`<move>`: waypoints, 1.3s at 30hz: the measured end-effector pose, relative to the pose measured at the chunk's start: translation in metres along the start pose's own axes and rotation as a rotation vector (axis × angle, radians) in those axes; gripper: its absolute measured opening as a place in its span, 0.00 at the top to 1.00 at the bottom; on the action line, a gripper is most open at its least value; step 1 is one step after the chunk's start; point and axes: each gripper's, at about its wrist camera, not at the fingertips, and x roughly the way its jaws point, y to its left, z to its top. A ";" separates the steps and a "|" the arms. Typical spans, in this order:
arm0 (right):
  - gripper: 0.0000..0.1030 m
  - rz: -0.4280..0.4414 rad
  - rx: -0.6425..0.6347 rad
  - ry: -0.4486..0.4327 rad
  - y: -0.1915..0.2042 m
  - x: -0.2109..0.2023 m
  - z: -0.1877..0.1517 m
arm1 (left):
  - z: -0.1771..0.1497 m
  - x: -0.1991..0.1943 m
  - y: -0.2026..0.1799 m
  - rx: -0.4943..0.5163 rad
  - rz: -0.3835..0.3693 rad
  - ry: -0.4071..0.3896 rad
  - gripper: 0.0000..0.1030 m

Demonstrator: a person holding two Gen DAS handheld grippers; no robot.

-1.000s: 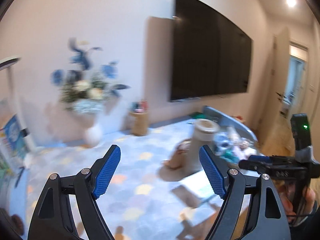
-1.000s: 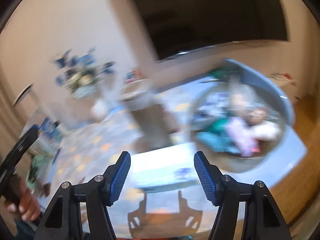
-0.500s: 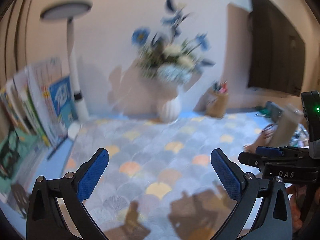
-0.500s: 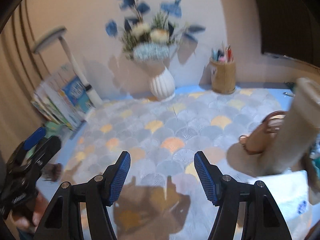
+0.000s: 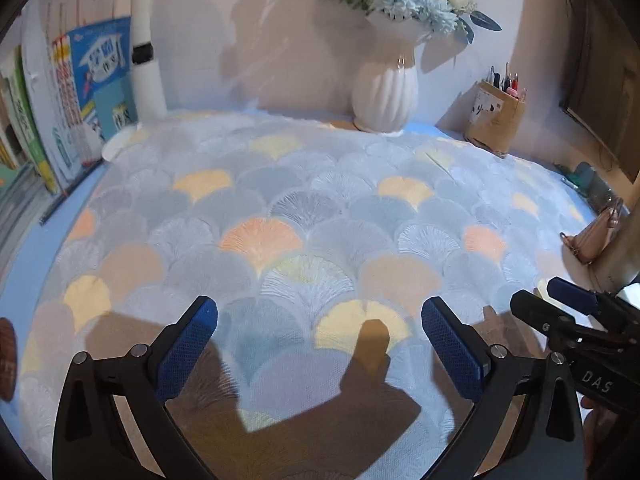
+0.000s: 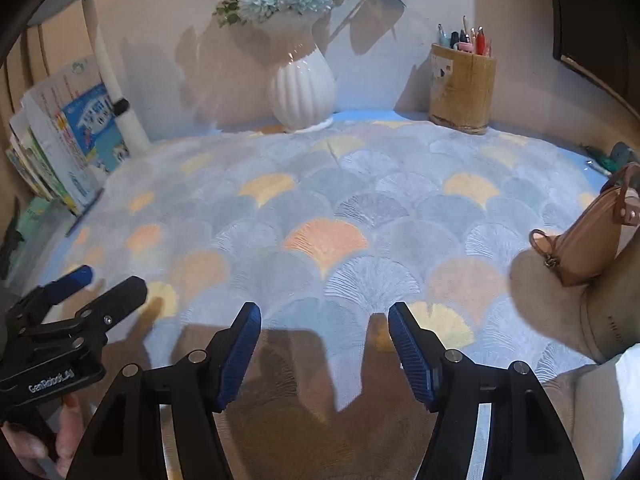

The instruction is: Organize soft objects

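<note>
Both the left gripper (image 5: 319, 344) and the right gripper (image 6: 325, 354) hover spread apart, empty, above the worktop (image 6: 360, 208). Only the right view shows the tan handbag (image 6: 592, 236) clearly, at 3 o'clock.

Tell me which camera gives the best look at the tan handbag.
The right wrist view: the tan handbag shows its side, strap and clasp at the right edge, leaning against a beige post. In the left wrist view it is smaller and half hidden behind that post.

Left gripper (image 5: 319, 344) and right gripper (image 6: 325, 350) hover side by side, jaws spread empty.
</note>
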 end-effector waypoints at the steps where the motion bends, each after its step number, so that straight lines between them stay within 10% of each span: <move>1: 0.37 -0.013 0.003 -0.002 0.000 0.000 -0.001 | 0.000 0.002 -0.001 0.000 0.006 0.010 0.01; 6: 0.24 -0.052 -0.008 -0.033 0.003 -0.004 -0.002 | 0.000 0.004 -0.004 0.023 0.015 0.020 0.01; 39: 0.19 -0.092 0.015 -0.040 -0.003 -0.002 -0.002 | 0.003 0.006 0.004 -0.018 0.023 0.026 0.01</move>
